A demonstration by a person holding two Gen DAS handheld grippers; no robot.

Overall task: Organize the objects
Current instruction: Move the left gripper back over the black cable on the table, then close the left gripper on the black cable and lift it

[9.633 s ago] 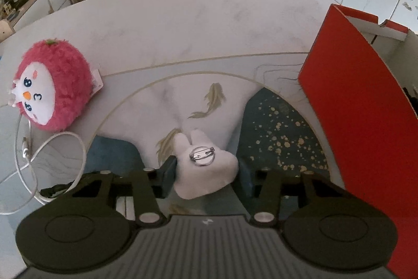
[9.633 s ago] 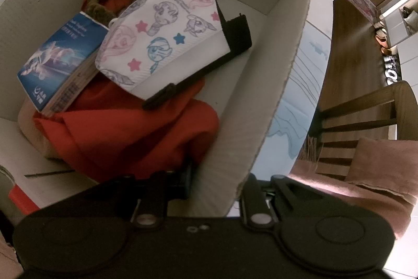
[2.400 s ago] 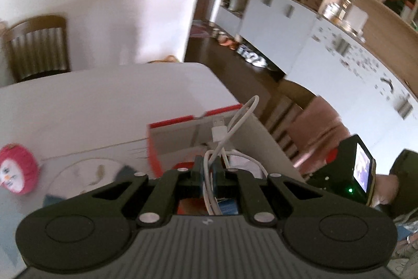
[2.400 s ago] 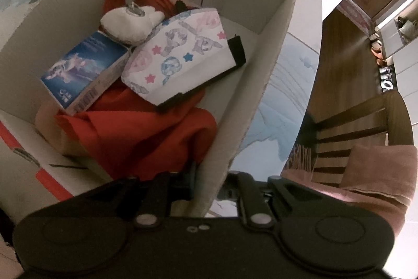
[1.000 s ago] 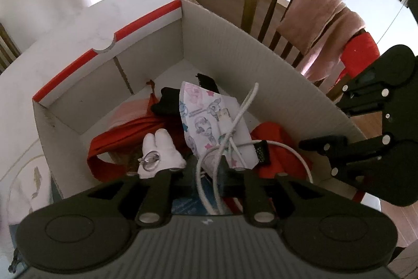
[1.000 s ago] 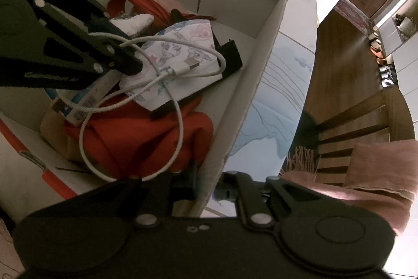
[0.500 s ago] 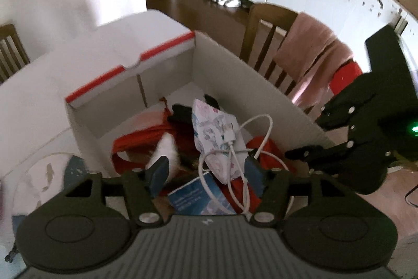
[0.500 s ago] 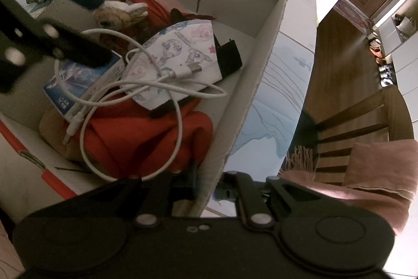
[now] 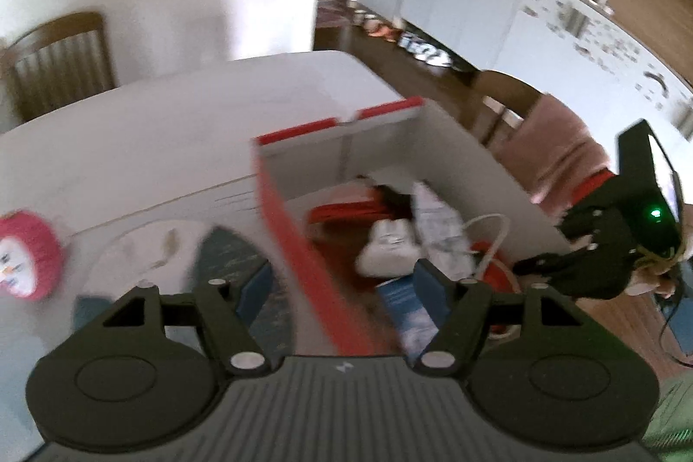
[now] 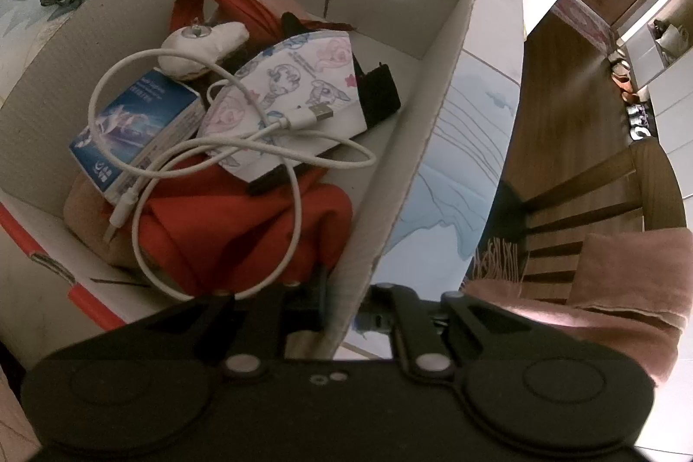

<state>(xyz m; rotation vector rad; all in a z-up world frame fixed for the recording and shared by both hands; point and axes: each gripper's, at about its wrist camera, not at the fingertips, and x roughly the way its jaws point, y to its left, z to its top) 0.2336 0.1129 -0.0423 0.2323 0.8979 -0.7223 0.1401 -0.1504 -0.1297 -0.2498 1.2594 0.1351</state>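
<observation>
On the pale table [image 9: 182, 115] stands a cardboard box [image 10: 403, 141] with red-edged flaps, and the sorted things lie inside it. Largest of these is a red cloth bag [image 10: 234, 228] filling the near part of the floor. Over it lies a child's face mask [image 10: 294, 89] printed with cartoon ponies, with a blue packet [image 10: 134, 128] just beside it at the left and a small white plush brooch [image 10: 199, 44] beyond that. A white charging cable [image 10: 216, 154] sprawls in loose loops across the packet, the mask and the bag, its USB plug resting on the mask. Outside the box, a pink plush toy [image 9: 26, 258] sits on the table, well apart from it. The right gripper [image 10: 346, 310] is clamped onto the box's near side wall, one finger inside and one outside. The left gripper [image 9: 342, 280] hangs above the box's red outer wall, its jaws opening with nothing between them.
</observation>
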